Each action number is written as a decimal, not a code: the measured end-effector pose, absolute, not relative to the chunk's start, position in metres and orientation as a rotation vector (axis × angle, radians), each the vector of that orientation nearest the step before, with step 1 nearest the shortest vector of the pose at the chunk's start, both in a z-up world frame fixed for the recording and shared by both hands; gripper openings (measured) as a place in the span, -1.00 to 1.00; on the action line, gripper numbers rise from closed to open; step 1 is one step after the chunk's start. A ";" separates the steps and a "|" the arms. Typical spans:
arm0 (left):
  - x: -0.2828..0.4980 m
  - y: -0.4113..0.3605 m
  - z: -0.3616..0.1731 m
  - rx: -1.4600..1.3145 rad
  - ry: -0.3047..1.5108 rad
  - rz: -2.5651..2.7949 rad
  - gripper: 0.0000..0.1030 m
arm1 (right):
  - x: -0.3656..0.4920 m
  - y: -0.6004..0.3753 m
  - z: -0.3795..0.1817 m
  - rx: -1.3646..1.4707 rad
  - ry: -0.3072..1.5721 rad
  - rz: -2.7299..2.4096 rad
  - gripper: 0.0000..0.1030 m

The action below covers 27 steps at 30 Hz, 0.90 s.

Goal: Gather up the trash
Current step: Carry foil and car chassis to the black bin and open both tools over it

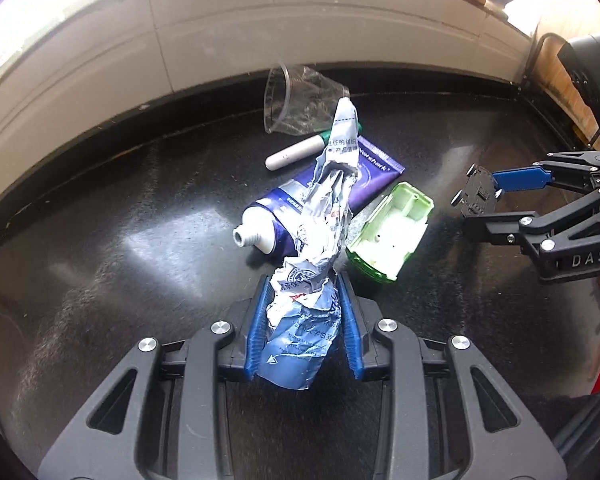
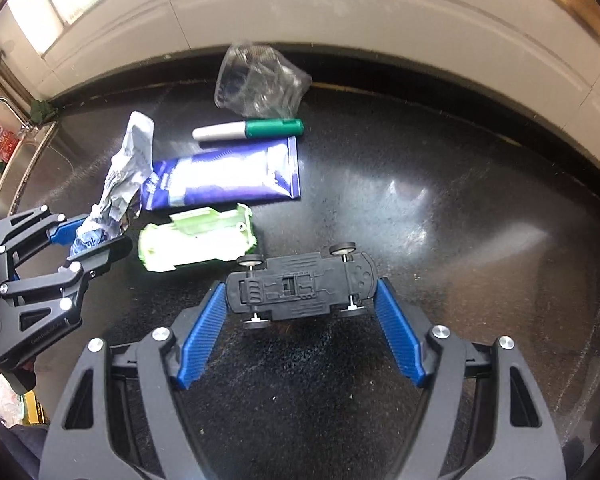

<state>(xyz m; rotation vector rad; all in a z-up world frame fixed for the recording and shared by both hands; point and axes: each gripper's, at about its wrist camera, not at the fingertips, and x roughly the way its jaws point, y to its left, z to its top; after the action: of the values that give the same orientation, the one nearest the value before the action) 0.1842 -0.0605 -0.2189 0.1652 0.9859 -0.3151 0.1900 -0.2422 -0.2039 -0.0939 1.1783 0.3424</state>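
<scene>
My left gripper (image 1: 304, 312) clenches the crumpled wrapper (image 1: 316, 248); my right gripper (image 2: 300, 312) grips the toy chassis (image 2: 300, 286) beside the tube (image 2: 228, 178); next, carry both off.

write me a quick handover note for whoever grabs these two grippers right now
Left gripper: fingers closed on the crumpled wrapper.
Right gripper: fingers clamp the black toy car chassis end to end, wheels up.
On the black counter: purple tube, uncapped, green-capped marker, crushed clear cup, green toy car shell.
Done: two pieces gripped, none binned yet.
Left: drop both, then collect the other four. No bin is in view.
</scene>
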 end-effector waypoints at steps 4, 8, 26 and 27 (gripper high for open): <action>0.165 -0.055 -0.199 0.163 0.952 -0.292 -0.37 | 0.175 -0.241 -0.183 -0.091 1.134 0.350 0.42; 0.143 -0.051 -0.186 0.153 0.933 -0.273 -0.37 | 0.152 -0.240 -0.167 -0.090 1.099 0.359 0.42; 0.049 -0.032 -0.164 0.104 0.899 -0.190 -0.37 | 0.074 -0.225 -0.141 -0.106 1.030 0.398 0.42; 0.047 -0.029 -0.162 0.099 0.895 -0.181 -0.37 | 0.073 -0.222 -0.139 -0.109 1.024 0.405 0.42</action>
<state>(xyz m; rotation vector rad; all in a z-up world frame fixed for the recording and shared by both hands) 0.0468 -0.0293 -0.1621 0.0990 0.8951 -0.1806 0.0735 -0.2215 -0.1389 -0.1094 1.0242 0.4049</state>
